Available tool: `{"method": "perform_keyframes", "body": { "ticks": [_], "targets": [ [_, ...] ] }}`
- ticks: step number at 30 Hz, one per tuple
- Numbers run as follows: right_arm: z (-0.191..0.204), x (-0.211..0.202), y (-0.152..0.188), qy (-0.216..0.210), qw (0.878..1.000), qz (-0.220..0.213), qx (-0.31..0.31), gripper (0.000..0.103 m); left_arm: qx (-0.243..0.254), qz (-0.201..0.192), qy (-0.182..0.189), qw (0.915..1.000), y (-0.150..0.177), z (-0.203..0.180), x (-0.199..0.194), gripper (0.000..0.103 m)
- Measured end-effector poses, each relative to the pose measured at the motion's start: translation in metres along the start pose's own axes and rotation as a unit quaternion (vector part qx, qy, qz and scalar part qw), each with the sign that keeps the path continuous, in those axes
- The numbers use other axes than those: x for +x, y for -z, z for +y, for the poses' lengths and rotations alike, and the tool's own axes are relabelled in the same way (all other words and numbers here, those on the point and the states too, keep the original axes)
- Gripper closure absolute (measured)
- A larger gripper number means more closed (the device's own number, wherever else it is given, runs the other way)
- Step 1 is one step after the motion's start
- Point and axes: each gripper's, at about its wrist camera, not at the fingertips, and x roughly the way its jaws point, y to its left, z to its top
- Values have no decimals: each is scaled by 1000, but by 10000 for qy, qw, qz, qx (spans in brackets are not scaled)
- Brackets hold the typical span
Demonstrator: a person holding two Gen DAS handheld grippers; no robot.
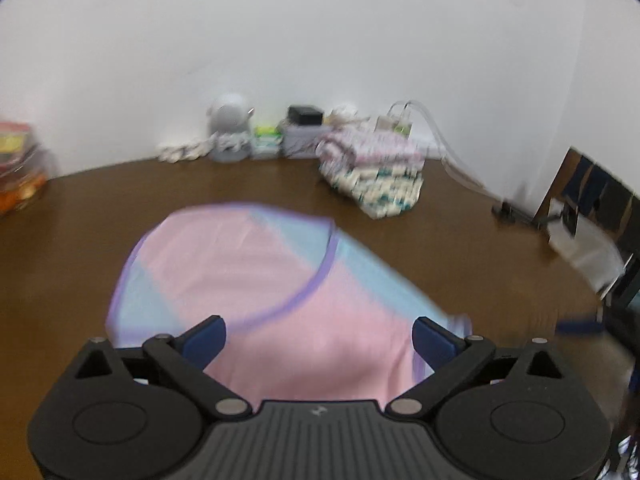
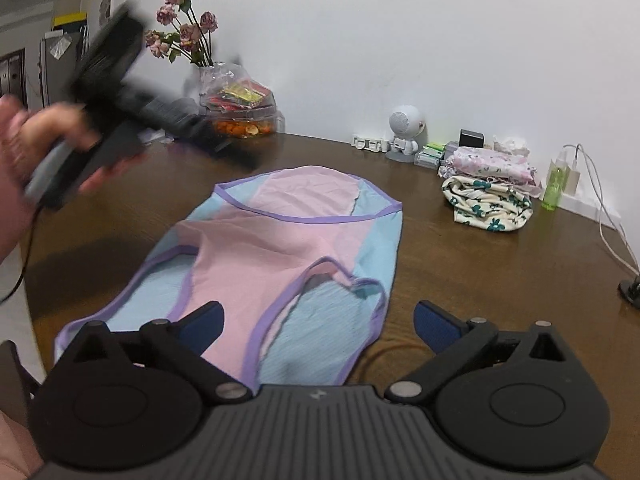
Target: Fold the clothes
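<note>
I hold both sets of jaws wide open and empty, because nothing is gripped yet and the cloth has to be approached first. The pink and blue underwear [image 2: 280, 264] lies spread flat on the brown desk [image 2: 480, 264], waistband toward the wall and leg openings toward me, so its purple-trimmed edges are easy to reach. My right gripper [image 2: 316, 326] hangs low over the near edge, its blue pads either side of the crotch and one leg opening, apart from the fabric as far as I can tell. I judge it sits there to pinch the near hem for a fold away from me.

My left gripper [image 1: 318, 336] also looks down on the garment from close by, open, with the pink panel between its pads. In the right wrist view it appears raised off to the side in my left hand [image 2: 24, 148], blurred, so I judge it is in motion and not ready to grip.

The finished pile of folded clothes [image 2: 490, 188] sits well apart near the wall, out of the working space, beside a green bottle [image 2: 554, 184]. A small white robot figure [image 2: 404, 132], a vase of dried roses [image 2: 188, 32] and a snack tub [image 2: 242, 108] line the back edge, clear of the fold.
</note>
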Motion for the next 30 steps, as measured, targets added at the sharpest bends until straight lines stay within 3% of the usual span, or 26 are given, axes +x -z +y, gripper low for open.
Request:
{"method": "perform_keyframes", "body": {
  "ticks": [4,7,11,17,20,24,27,30],
  "targets": [
    [7,-11,-5,-48,9999,-41,144,0,56,69,-255,9996,51,0,-27,4],
    [14,-16,-16,-103,9998,-98,111,0,352,48,-397,9986,78,-6,-36,11],
    [29,-23,-48,-218,9993,-242,-172,0,597,62,-475,9971,93,-13,-35,39],
    [43,-19,-132,-538,9955,-183,-763,0,858,3,-431,9954,93,-13,-26,80],
    [54,17,-171,-608,9920,229,-1081,3,1014,20,-406,9940,92,-13,-20,83],
    [74,93,-206,-842,9807,1022,-1441,29,1079,105,-510,9928,86,-10,-7,83],
    [92,155,-212,-1000,9669,1655,-1664,37,1082,205,-527,9925,82,-4,0,83],
    [105,205,-204,-1016,9535,2115,-1892,38,1054,288,-551,9925,78,3,5,83]
  ]
}}
